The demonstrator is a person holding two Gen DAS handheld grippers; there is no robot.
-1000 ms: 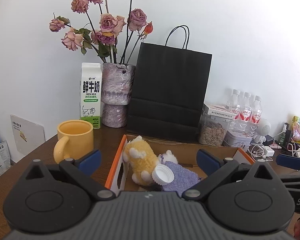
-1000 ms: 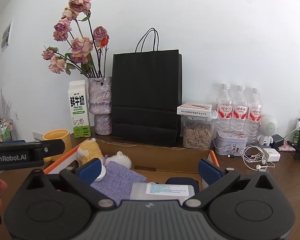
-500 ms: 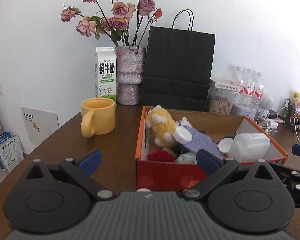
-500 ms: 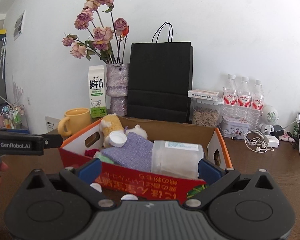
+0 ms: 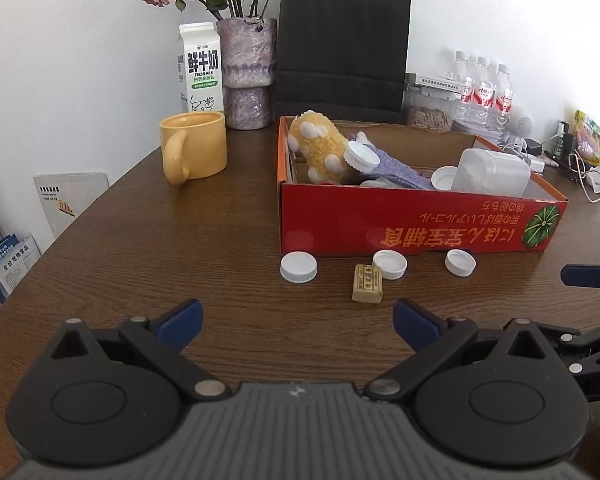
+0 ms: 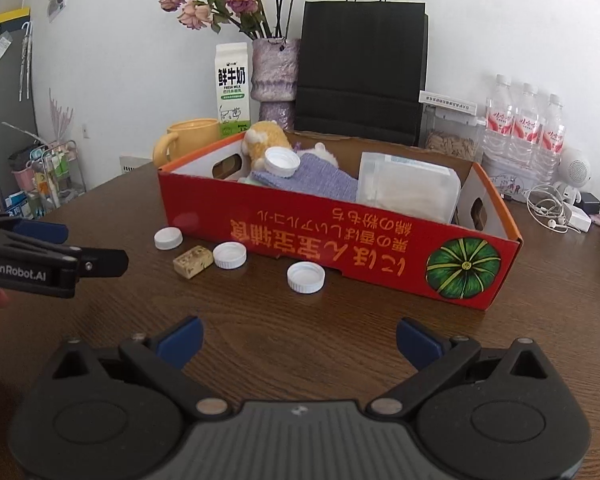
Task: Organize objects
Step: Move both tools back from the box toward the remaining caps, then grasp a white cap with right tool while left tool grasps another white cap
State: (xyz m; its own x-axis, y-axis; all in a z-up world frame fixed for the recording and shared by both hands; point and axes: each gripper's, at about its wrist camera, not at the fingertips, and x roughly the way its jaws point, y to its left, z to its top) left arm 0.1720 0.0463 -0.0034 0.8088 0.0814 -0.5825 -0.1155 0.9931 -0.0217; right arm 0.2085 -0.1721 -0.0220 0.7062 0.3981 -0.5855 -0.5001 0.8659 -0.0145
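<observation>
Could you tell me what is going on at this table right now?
A person is tidying small items with two handheld grippers. The left gripper and right gripper are both open and empty, held above the wooden table in front of the red box. The box already holds a plush toy, a purple pouch and a plastic container. Three white caps and a tan block lie loose on the table.

Left gripper (image 5: pixel 298 314): jaws spread wide, empty, held low. Right gripper (image 6: pixel 299 334): jaws spread wide, empty, level beside it.
</observation>
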